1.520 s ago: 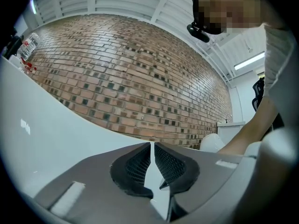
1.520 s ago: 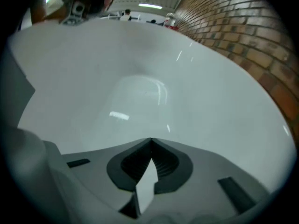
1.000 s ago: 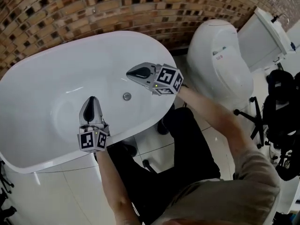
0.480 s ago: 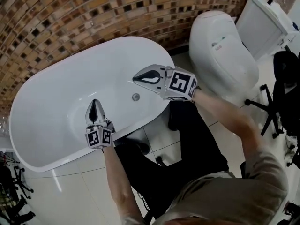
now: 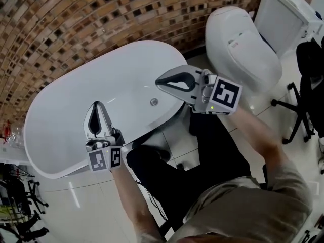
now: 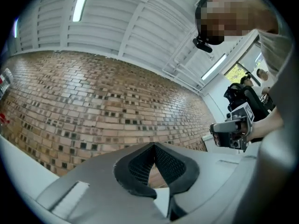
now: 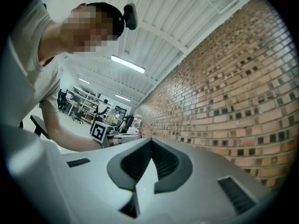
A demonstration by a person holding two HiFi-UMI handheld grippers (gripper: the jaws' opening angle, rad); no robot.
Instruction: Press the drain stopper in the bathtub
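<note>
The white oval bathtub (image 5: 66,100) lies below me, its small round metal drain stopper (image 5: 154,102) on the floor near the right end. My right gripper (image 5: 159,80) hovers just above and beyond the stopper, jaws shut and empty, high over the tub. My left gripper (image 5: 95,106) is held over the tub's near side, well left of the stopper, also shut on nothing. In the left gripper view the shut left gripper (image 6: 153,146) points at the brick wall (image 6: 93,106). The right gripper (image 7: 151,142) likewise faces brick, and neither view shows the tub.
A white toilet (image 5: 242,42) with its tank (image 5: 283,14) stands right of the tub. A black chair (image 5: 306,80) is at the far right. A brick wall (image 5: 76,19) curves behind the tub. The person's dark trousers (image 5: 202,161) are against the tub's near rim.
Both grippers have lifted toward the head camera and look larger. The left one has drifted further left of the stopper. The whole view has shifted, and both jaws stay shut.
</note>
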